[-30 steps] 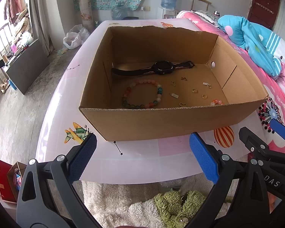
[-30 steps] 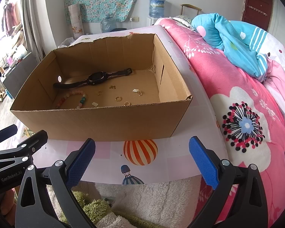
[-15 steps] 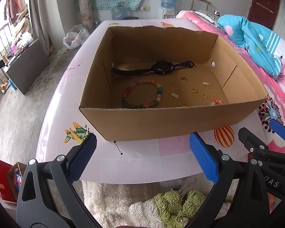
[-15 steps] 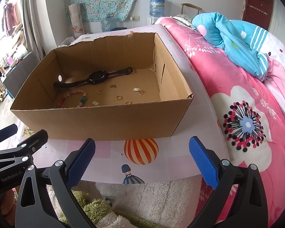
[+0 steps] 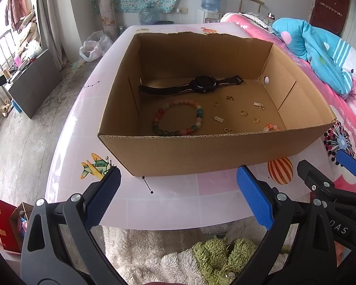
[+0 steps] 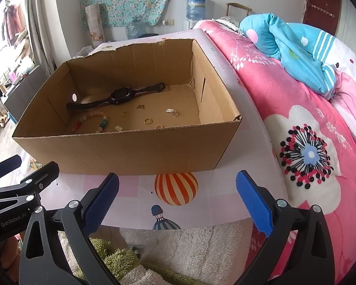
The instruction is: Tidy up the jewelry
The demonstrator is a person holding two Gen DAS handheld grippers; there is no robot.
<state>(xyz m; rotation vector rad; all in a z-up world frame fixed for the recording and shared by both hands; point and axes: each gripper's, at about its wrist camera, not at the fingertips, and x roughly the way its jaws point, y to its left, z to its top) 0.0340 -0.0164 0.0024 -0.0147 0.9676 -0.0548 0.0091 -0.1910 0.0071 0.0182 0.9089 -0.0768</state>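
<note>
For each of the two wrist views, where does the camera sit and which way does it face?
Left wrist: behind the open left gripper, facing the cardboard box from its near left; the right gripper shows at right.
Right wrist: behind the open right gripper, facing the box's near right corner and the bed; the left gripper shows at left.
Shared: the box, the watch and the bead bracelet.

One watch [image 5: 203, 85], one bead bracelet [image 5: 178, 120]
</note>
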